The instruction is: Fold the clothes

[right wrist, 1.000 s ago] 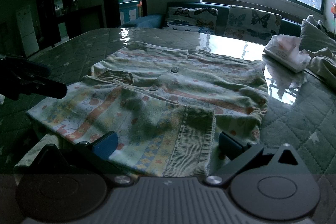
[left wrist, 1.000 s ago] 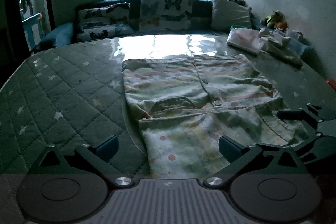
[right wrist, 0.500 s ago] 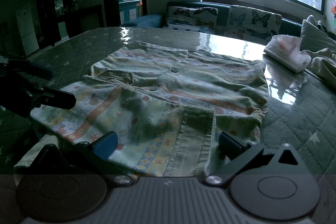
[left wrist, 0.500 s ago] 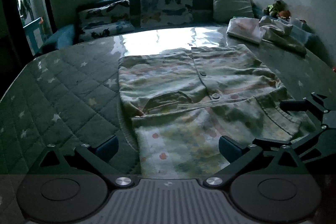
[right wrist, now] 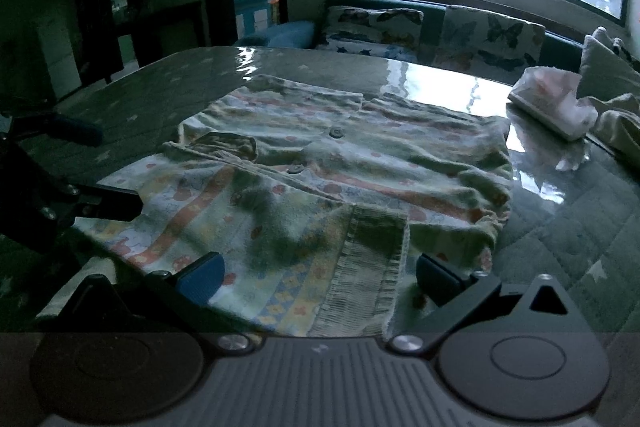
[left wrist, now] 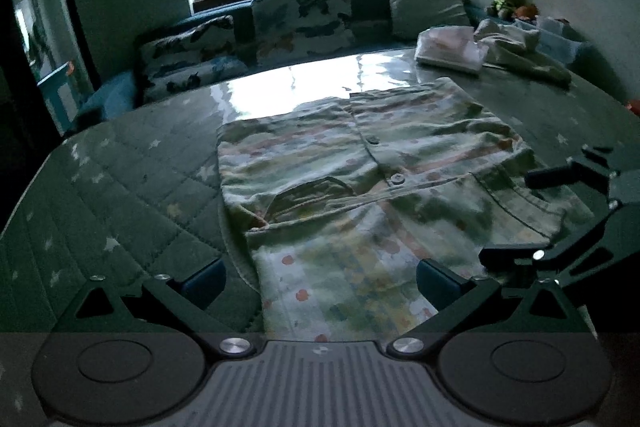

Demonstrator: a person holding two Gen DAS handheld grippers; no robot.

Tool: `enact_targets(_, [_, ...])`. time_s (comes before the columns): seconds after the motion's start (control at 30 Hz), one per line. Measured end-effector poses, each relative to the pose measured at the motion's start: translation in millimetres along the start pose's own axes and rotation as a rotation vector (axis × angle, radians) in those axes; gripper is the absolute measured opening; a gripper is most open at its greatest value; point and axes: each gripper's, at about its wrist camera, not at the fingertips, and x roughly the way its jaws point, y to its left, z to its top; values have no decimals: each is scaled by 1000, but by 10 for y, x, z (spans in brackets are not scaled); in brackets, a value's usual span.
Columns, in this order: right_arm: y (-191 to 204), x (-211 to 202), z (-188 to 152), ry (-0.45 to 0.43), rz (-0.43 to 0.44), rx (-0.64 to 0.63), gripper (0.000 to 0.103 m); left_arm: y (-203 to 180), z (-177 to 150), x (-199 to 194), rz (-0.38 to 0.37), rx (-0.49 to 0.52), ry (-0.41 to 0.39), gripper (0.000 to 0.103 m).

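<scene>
A pastel patterned, buttoned garment (left wrist: 400, 147) lies flat on the quilted table (left wrist: 120, 187), one sleeve folded across its near part. The ribbed cuff (right wrist: 368, 247) ends near my right gripper. My left gripper (left wrist: 320, 281) is open, low at the garment's near left edge, with cloth between its spread fingers but not pinched. My right gripper (right wrist: 322, 277) is open too, its fingers astride the cuff end of the garment (right wrist: 360, 155). Each gripper shows in the other's view: the right gripper (left wrist: 532, 215) by the cuff, the left gripper (right wrist: 96, 167) at the left hem.
A white folded bundle (left wrist: 448, 51) and a crumpled cloth (left wrist: 520, 47) sit at the table's far right; the bundle (right wrist: 552, 99) also shows in the right wrist view. A sofa with butterfly cushions (left wrist: 300, 23) stands behind the table under a window.
My left gripper has moved in toward the garment's left hem and closer to the right gripper. The right gripper has hardly moved. Both stay open.
</scene>
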Motion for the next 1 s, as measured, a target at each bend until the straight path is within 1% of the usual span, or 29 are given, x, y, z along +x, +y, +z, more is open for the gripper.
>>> enact_targets(0.1, [7, -70, 27, 2, 2, -28, 102, -11, -14, -36, -19, 22, -7, 99])
enact_targets(0.13, [9, -99, 34, 0, 0, -37, 102, -15, -21, -49, -25, 30, -10, 96])
enact_targets(0.23, [9, -190, 54, 3, 0, -62, 100, -41, -57, -110, -52, 72, -24, 93])
enact_targets(0.37, [24, -340, 54, 10, 0, -114, 97, -104, -160, -226, -96, 178, -55, 86])
enact_targets(0.4, [28, -378, 48, 12, -2, -129, 96, -123, -187, -254, -106, 205, -61, 83])
enact_targets(0.5, [20, -474, 25, 28, -2, -157, 92, -189, -267, -321, -133, 286, -80, 82])
enact_targets(0.57, [14, -536, 10, 39, -2, -174, 88, -226, -313, -342, -148, 329, -83, 82])
enact_targets(0.63, [16, -599, -10, 44, -4, -192, 87, -231, -345, -367, -165, 355, -81, 81])
enact_targets(0.67, [17, -630, -18, 47, -5, -201, 84, -224, -358, -383, -172, 366, -81, 80])
enact_targets(0.77, [26, -712, -62, 69, -5, -245, 81, -206, -428, -457, -191, 421, -83, 73])
enact_targets(0.87, [33, -756, -101, 85, -7, -277, 80, -235, -528, -518, -222, 495, -81, 65])
enact_targets(0.9, [34, -767, -112, 89, -8, -284, 79, -260, -565, -524, -228, 524, -83, 61])
enact_targets(1.0, [45, -783, -140, 98, -7, -305, 79, -369, -661, -503, -240, 597, -100, 60])
